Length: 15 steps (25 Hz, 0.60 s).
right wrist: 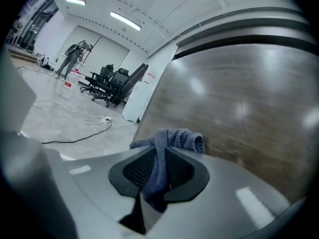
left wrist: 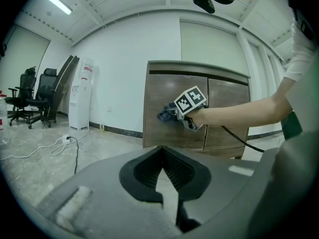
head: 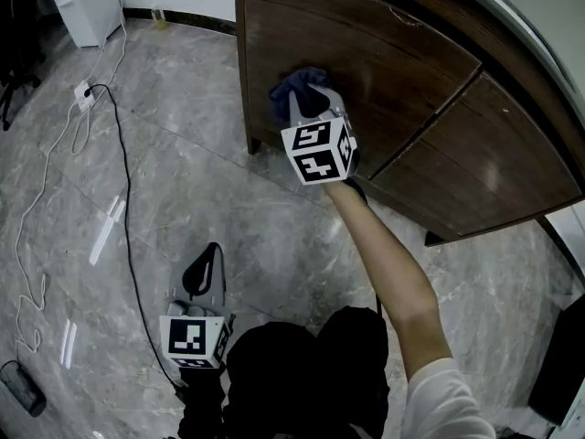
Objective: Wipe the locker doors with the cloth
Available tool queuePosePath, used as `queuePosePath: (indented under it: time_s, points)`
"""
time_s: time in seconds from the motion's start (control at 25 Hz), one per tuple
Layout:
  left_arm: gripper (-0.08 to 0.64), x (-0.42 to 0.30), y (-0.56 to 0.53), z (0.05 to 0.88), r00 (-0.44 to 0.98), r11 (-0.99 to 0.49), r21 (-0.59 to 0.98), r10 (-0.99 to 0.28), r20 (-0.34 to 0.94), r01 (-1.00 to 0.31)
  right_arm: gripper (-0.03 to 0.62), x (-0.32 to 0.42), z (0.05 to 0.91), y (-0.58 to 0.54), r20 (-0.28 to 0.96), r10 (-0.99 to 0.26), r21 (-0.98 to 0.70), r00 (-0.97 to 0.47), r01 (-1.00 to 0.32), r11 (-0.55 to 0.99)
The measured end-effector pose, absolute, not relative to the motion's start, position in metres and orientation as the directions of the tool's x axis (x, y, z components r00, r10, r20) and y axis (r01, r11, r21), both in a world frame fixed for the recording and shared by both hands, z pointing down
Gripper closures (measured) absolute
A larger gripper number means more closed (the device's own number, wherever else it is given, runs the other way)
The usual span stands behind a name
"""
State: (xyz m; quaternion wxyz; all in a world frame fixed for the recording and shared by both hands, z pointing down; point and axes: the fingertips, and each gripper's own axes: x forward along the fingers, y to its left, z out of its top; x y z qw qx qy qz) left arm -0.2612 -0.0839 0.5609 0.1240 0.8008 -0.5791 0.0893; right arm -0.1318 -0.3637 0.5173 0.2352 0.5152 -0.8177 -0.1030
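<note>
Two grippers show, and only one has work in it. The right gripper [right wrist: 164, 156] has its jaws partly closed, clamped on a blue-grey cloth [right wrist: 174, 138] that runs down between the black ribbed pads and bunches into a roll beyond the tips. In the head view that bunched cloth [head: 297, 80] lies against the left door [head: 384, 53] of a dark wood-grain locker, near its upper left part, with the right gripper [head: 306, 97] behind it and a bare forearm [head: 384, 254] stretched out to it. The left gripper [left wrist: 162, 154] hangs low and well apart from the locker; its jaw tips meet and nothing sits between them, only pale floor seen through the gap behind the tips. From there the cloth [left wrist: 166, 114] shows as a small dark wad on the left door [left wrist: 169, 91]. The left gripper [head: 215, 248] points over grey marbled floor [head: 201, 181] beside the person's dark legs. To the right of the wiped door is a second door [head: 494, 154], split from it by a narrow seam. A black cable [head: 123, 181] crosses the floor to a white power strip [head: 84, 94]. Further off, against the white wall, are a white appliance [left wrist: 79, 101] and black office chairs [left wrist: 30, 101].
</note>
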Motion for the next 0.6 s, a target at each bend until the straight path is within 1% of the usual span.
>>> queuePosePath:
  time_s: [0.6]
  points:
    - [0.557,-0.262,-0.086,0.549,0.313,-0.304,0.078,-0.911,0.269,-0.95,0.523,-0.148,0.419,-0.374,0.164,-0.904,0.431,-0.396,-0.795,0.427]
